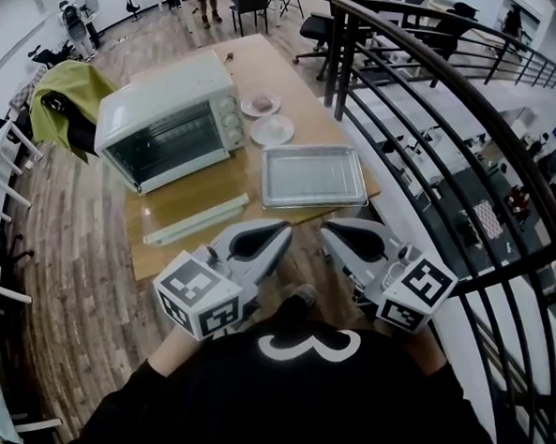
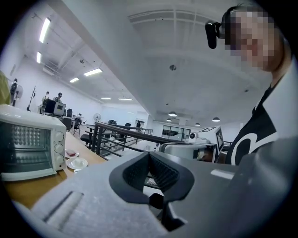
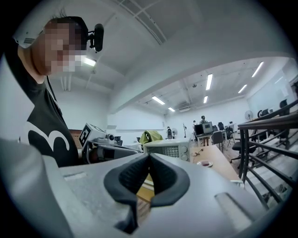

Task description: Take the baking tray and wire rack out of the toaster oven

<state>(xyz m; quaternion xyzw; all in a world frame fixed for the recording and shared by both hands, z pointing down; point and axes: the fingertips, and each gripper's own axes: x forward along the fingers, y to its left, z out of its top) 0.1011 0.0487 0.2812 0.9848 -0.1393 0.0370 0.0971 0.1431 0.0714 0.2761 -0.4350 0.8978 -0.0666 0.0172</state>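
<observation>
— Claws?
— Left claw (image 1: pixel 285 231) and right claw (image 1: pixel 326 229) are both pinched together, empty.
— Tray (image 1: pixel 314 176)?
— On the table (image 1: pixel 195 197), just beyond the right claw. A pale strip (image 1: pixel 195 219) lies ahead of the left; unclear what it is.

Legible print is scant. Black shirt (image 1: pixel 276 404) of the person, well on the near side of the toaster oven (image 1: pixel 172 116): one large white figure on the chest, which reads as a 3 in the right gripper view. Marker cube (image 1: pixel 198 296) of the left gripper (image 1: pixel 279 233) and twin cube (image 1: pixel 415 292) of the right gripper (image 1: pixel 329 229), both between toaster oven and shirt: black-and-white square code patterns, no letters. Toaster oven front and dials: markings too small to read.
</observation>
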